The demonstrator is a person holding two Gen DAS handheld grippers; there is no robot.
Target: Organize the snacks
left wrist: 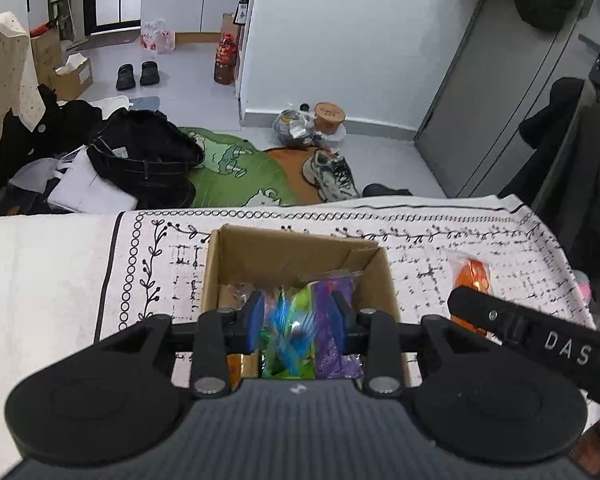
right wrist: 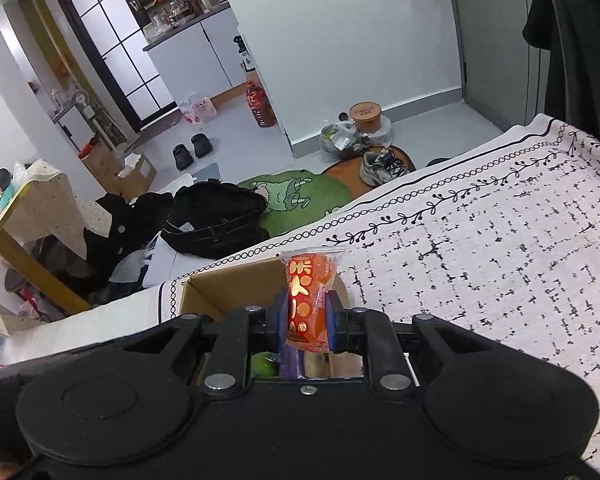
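Note:
An open cardboard box (left wrist: 284, 248) stands on a white cloth with black print (left wrist: 440, 248), and several bright snack packets lie inside it. My left gripper (left wrist: 298, 304) hovers over the box with its jaws apart. A blurred green and blue packet (left wrist: 292, 320) sits between them, clear of the right pad. A purple packet (left wrist: 336, 356) lies in the box beside it. My right gripper (right wrist: 306, 304) is shut on an orange-red packet (right wrist: 310, 276) held upright over the box's right rim (right wrist: 228, 284). The left wrist view shows that packet (left wrist: 474, 276) and one of the right fingers (left wrist: 500, 316).
The printed cloth (right wrist: 480, 260) stretches bare to the right of the box. Beyond the table's far edge, the floor holds black clothes (left wrist: 144, 156), a green mat (left wrist: 236, 176), sneakers (left wrist: 330, 176) and bags. A dark coat (left wrist: 580, 152) hangs at the right.

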